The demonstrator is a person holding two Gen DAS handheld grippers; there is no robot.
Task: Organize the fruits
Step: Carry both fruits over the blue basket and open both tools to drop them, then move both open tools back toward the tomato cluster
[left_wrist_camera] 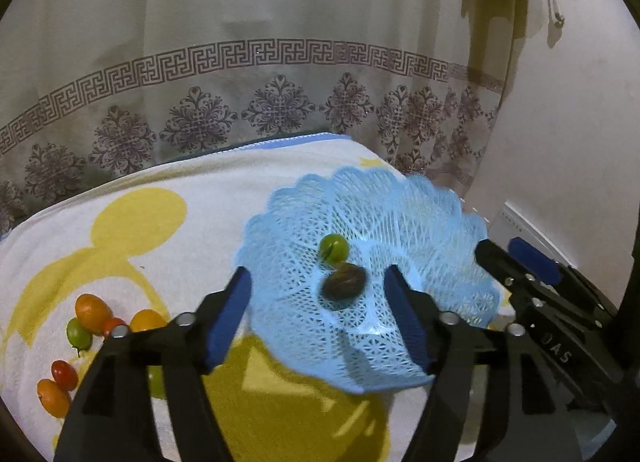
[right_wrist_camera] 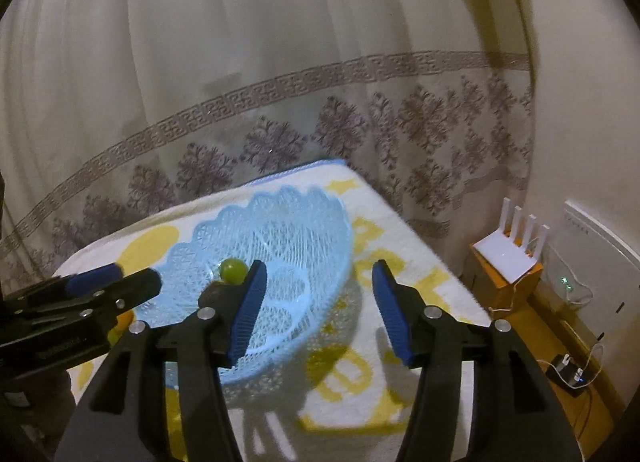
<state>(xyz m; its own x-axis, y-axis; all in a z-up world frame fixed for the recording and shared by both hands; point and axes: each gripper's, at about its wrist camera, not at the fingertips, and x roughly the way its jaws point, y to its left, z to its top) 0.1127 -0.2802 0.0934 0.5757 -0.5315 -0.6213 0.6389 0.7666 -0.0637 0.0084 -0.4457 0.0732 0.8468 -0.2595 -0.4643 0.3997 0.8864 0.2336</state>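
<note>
- The left claw hangs over the near part of the blue lace basket with its jaws standing wide and nothing pressed between the blue pads.
- Inside the basket lie a green fruit and, touching it on the near side, a dark brown fruit.
- The basket stands on a white towel with yellow shapes that covers the tabletop.
- To the left of the basket, well apart from it, the other fruits lie loose on the towel: an orange one, a small green one, a red one and another orange one near the edge.
- The right claw is also parted, with only the basket's right rim and the towel showing in the gap; it grips nothing.
- A patterned curtain hangs behind, and a white router sits on a box to the right.
</note>
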